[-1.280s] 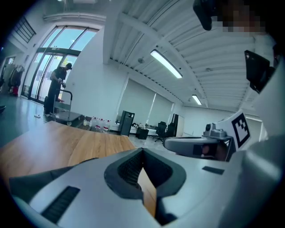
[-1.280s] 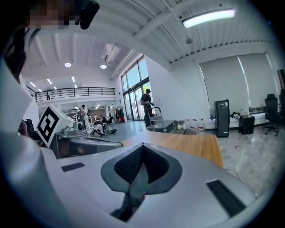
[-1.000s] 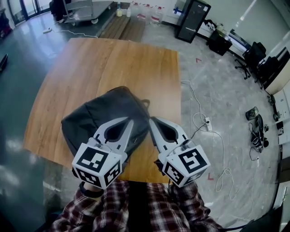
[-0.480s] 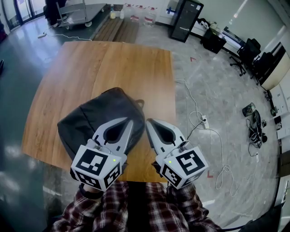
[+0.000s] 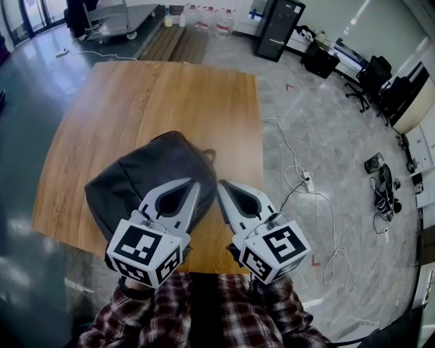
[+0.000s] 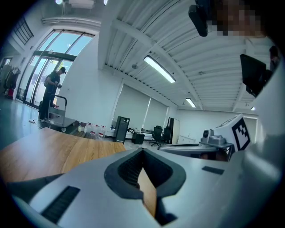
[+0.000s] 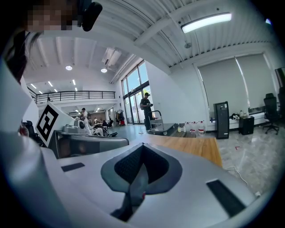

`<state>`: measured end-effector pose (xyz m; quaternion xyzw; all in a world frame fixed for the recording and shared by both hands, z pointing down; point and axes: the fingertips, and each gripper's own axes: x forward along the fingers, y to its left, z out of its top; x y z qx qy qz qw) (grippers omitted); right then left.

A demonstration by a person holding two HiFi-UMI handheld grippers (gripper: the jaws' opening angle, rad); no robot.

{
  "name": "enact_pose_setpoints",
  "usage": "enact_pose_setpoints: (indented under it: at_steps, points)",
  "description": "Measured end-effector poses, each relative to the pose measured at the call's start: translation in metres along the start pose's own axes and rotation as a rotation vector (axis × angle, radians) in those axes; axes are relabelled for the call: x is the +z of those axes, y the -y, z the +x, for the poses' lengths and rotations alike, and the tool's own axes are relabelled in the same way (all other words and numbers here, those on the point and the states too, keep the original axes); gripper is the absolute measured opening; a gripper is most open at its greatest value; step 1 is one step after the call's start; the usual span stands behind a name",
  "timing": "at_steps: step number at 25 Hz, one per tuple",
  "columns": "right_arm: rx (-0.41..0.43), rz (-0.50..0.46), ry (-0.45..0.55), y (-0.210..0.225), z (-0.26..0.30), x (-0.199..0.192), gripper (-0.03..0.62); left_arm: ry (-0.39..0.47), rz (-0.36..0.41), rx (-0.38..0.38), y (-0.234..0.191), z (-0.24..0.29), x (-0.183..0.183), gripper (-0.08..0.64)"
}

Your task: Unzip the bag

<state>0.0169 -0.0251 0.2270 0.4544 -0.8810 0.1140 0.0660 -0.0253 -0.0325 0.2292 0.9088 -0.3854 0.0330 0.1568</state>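
A dark grey backpack (image 5: 146, 173) lies on the wooden table (image 5: 156, 95), close to its near edge, with the zip closed as far as I can see. My left gripper (image 5: 196, 182) hangs over the bag's near right part, jaws shut and empty. My right gripper (image 5: 220, 184) is just beside it, over the bag's right edge, also shut on nothing. In the left gripper view the left gripper (image 6: 142, 149) has its jaws meeting at the tip, with table wood showing through the gap behind. The right gripper (image 7: 142, 145) looks the same in the right gripper view.
The table's right edge drops to a floor with white cables and a power strip (image 5: 309, 182). A black cabinet (image 5: 277, 28) and a metal cart (image 5: 112, 15) stand beyond the far end. A person (image 7: 146, 111) stands far off by the windows.
The head view shifted slightly a second ago. Both grippers and the bag keep the same places; neither gripper has opened or taken hold of anything.
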Motion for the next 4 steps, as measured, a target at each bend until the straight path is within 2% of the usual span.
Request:
enact_pose_setpoints:
  at_steps: [4]
  points:
    - [0.006, 0.010, 0.002, 0.0014, 0.0010, 0.0034, 0.008, -0.005, 0.005, -0.004, 0.0011, 0.0028, 0.0030, 0.009]
